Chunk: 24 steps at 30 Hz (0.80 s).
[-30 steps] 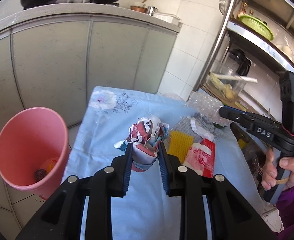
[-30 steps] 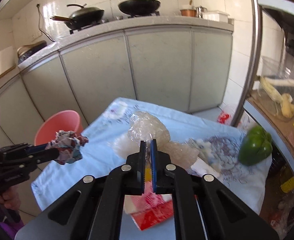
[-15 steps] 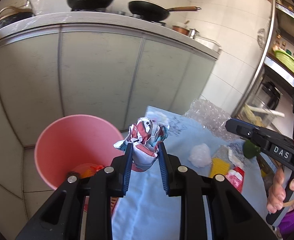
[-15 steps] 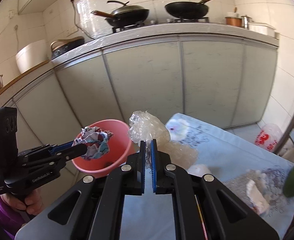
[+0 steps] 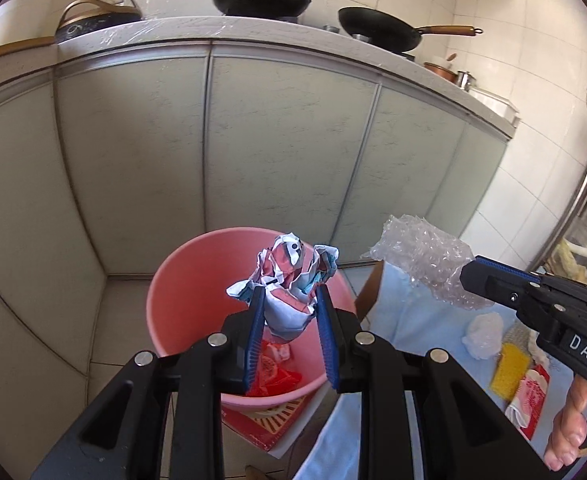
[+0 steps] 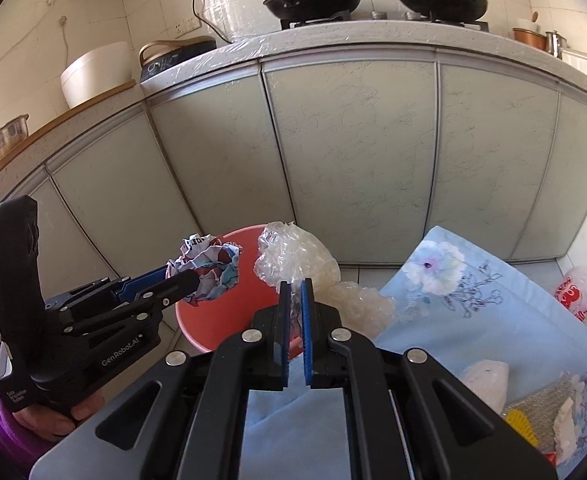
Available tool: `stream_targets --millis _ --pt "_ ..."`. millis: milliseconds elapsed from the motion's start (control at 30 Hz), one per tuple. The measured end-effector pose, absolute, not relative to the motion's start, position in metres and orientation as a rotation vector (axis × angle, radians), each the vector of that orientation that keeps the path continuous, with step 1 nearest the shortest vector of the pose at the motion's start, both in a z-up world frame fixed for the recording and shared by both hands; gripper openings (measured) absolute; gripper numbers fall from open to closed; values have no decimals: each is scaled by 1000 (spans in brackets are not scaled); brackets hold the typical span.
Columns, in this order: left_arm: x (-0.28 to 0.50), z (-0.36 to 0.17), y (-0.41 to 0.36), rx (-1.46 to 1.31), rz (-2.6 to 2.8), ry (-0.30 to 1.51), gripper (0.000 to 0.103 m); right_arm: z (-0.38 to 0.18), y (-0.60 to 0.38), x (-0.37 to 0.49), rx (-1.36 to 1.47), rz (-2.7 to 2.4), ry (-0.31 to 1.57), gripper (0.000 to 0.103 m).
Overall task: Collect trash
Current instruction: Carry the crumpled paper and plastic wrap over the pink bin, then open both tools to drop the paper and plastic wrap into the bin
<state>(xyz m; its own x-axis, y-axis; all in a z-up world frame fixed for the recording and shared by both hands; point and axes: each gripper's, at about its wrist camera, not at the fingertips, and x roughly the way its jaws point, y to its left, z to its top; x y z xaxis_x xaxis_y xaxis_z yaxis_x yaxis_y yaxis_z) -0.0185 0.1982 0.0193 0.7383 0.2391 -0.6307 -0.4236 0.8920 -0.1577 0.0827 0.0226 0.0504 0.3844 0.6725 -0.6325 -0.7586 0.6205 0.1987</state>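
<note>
Between the left tongs (image 5: pixel 289 312), a crumpled paper ball (image 5: pixel 289 280) is clamped above the pink bin (image 5: pixel 181 300), whose contents are partly hidden. Bubble wrap (image 6: pixel 293 260) is pinched by the closed right tongs (image 6: pixel 295 312), beside the bin.

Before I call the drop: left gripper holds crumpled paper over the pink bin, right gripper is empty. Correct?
Not quite. The right gripper is shut on clear bubble wrap, as the right wrist view shows. The left gripper does hold crumpled paper over the pink bin.
</note>
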Motion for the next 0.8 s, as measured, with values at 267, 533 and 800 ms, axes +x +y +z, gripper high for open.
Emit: stream_targets --millis 267,533,800 --pt "-8 -1 212 -316 452 696 25 28 62 95 -170 948 801 5" --pt "2 -23 227 -317 520 740 25 3 92 111 -206 973 855 5" --pt "13 -42 234 -309 550 782 26 -18 111 120 -233 989 897 5"
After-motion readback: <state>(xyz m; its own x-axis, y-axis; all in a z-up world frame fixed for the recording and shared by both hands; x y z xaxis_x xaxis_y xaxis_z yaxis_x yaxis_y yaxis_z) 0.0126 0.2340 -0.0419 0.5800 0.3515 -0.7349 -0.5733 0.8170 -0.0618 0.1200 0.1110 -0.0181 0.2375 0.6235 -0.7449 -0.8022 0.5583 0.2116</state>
